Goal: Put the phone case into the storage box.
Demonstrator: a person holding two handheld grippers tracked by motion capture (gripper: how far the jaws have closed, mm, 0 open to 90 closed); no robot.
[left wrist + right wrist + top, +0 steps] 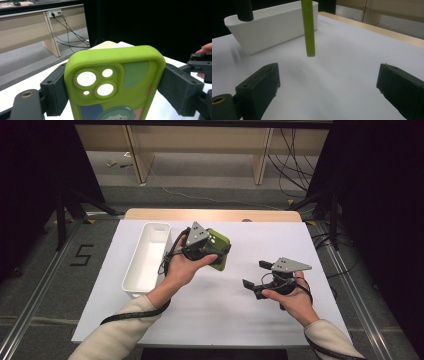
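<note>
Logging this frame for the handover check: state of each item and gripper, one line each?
green phone case: held off the table, upright, clamped by its side edges, camera cutouts up.
left gripper: shut on the case, jaws pressing both edges.
right gripper: open, nothing between the jaws, above the table.
white bin: upright on the table, at the left, looks empty.
table: white sheet over it.

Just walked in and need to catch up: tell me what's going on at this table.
A person works at a white-covered table with a gripper in each hand. The left gripper is clamped on the two side edges of a green phone case, holding it up above the table, near a white bin. The right gripper hangs open with nothing between its jaws, pointed toward the case.
</note>
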